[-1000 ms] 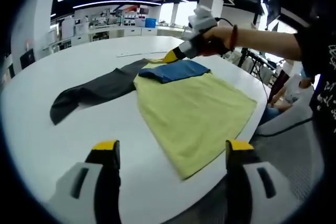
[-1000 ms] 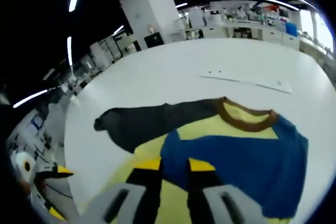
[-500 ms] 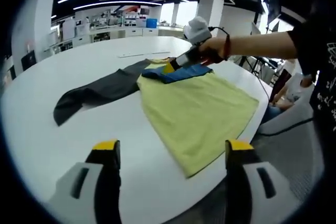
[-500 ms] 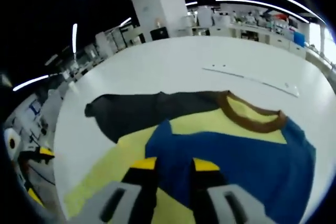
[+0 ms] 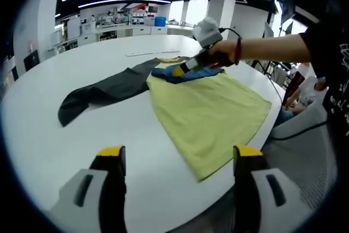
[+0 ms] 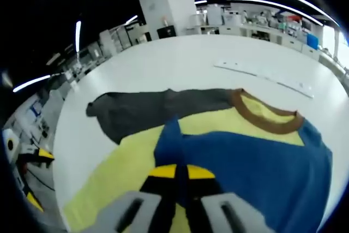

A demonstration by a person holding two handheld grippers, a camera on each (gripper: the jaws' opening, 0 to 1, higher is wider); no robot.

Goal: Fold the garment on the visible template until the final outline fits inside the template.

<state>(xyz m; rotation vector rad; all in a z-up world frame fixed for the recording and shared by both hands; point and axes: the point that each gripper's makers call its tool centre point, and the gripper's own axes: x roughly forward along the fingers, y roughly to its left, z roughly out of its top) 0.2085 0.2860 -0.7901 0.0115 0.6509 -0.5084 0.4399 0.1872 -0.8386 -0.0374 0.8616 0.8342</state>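
**Now: one garment, two grippers, right one pinching the blue fold**

Here, in the left gripper view, the left gripper [image 5: 177, 159] hovers over the near edge of the white surface [image 5: 109, 118] with its two yellow-tipped fingers [image 5: 112, 154] wide apart and nothing between them. One garment [image 5: 204, 107] lies spread on the surface ahead: a yellow body toward the right edge, one dark grey sleeve [image 5: 103, 91] stretched out to the left, and one blue sleeve [image 5: 188, 73] folded over the top of the body. The right gripper [image 5: 177, 71], held by a person's hand [image 5: 223, 53] coming in from the right, has its tip down on that blue sleeve. One long pale strip [image 5: 150, 53] lies on the surface beyond the garment, well apart from it.

In the right gripper view, the right gripper [image 6: 181, 172] has its two fingers [image 6: 163, 172] drawn together on the blue sleeve [image 6: 251, 162], with a ridge of blue cloth pinched between the yellow tips. The yellow body [image 6: 125, 173] shows to the left of the fold, and the brown collar [image 6: 262, 118] sits at the top of the garment. The grey sleeve [image 6: 147, 112] lies flat on the surface [image 6: 180, 64], reaching left from the collar. The pale strip [image 6: 262, 75] lies beyond the collar, not touching it
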